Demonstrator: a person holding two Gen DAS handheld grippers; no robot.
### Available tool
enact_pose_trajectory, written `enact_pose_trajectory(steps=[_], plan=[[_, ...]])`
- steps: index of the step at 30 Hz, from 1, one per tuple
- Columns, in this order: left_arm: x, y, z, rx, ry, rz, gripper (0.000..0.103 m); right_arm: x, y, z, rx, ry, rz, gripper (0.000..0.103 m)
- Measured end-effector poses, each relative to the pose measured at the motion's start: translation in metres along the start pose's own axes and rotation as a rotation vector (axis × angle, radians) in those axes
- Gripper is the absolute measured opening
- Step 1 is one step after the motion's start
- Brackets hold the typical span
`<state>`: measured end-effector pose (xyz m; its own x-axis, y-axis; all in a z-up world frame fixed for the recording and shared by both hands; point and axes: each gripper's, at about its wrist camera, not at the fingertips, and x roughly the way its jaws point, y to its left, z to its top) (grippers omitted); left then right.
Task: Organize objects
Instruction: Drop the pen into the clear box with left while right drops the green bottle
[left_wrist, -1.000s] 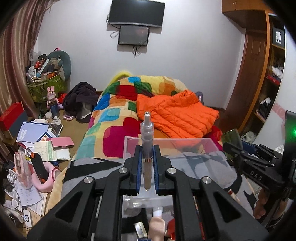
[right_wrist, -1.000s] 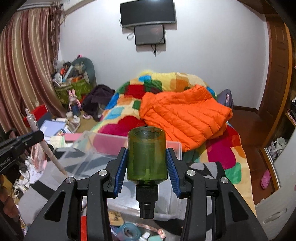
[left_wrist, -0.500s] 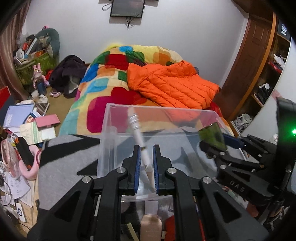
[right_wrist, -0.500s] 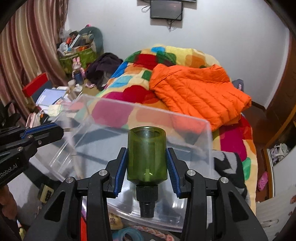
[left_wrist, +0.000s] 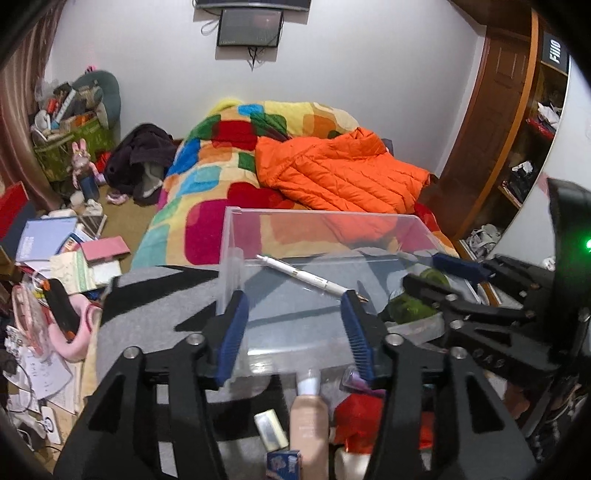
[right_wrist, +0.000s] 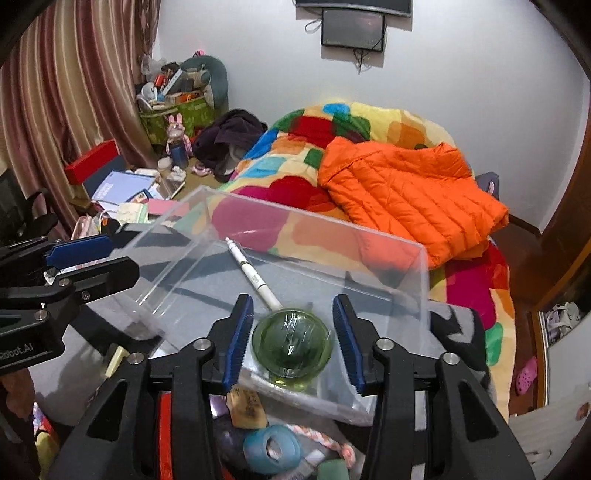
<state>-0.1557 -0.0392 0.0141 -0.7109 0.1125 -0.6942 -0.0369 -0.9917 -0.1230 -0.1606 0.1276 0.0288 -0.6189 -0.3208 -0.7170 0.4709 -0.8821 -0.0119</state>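
both tools (left_wrist: 293, 330) (right_wrist: 293, 341) tilted down over clear box (right_wrist: 369, 236), jaws just parted

A clear, open-topped rectangular plastic box (right_wrist: 388, 258) stands on a grey and black cloth at the foot of a bed. Inside it, a slim white pen-shaped tube (right_wrist: 252, 275) lies flat on the box floor, set on a slant, its narrow tip toward the far left corner and its other end near the front. Touching that near end is a translucent green round-bodied bottle (right_wrist: 291, 343), resting on the box floor against the near wall; it shows mostly as a domed green circle. From the left view the pen (left_wrist: 306, 275) lies across the middle of the box (left_wrist: 325, 221), and the green bottle (left_wrist: 410, 306) sits low at its right side.
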Motion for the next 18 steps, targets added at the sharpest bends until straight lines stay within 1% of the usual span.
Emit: enact_pose_trajectory(steps=[3, 5, 9, 14, 16, 18], plan=[[-0.012, 0.001, -0.007, 0.017, -0.009, 0.015, 0.059, -0.02, -0.004, -0.005, 0.009, -0.04, -0.021, 0.053], [-0.015, 0.002, -0.014, 0.023, -0.006, 0.028, 0.066, -0.032, -0.009, -0.01, 0.016, -0.057, -0.035, 0.056], [-0.015, 0.006, -0.032, 0.041, 0.022, 0.07, 0.067, -0.052, -0.025, -0.028, 0.046, -0.081, -0.079, 0.066], [-0.007, 0.014, -0.056, 0.045, 0.078, 0.092, 0.067, -0.062, -0.048, -0.052, 0.091, -0.059, -0.137, 0.066], [-0.001, 0.016, -0.062, 0.043, 0.101, 0.093, 0.067, -0.06, -0.058, -0.063, 0.113, -0.04, -0.159, 0.066], [0.005, 0.02, -0.07, 0.035, 0.13, 0.09, 0.067, -0.054, -0.068, -0.076, 0.141, -0.003, -0.167, 0.066]])
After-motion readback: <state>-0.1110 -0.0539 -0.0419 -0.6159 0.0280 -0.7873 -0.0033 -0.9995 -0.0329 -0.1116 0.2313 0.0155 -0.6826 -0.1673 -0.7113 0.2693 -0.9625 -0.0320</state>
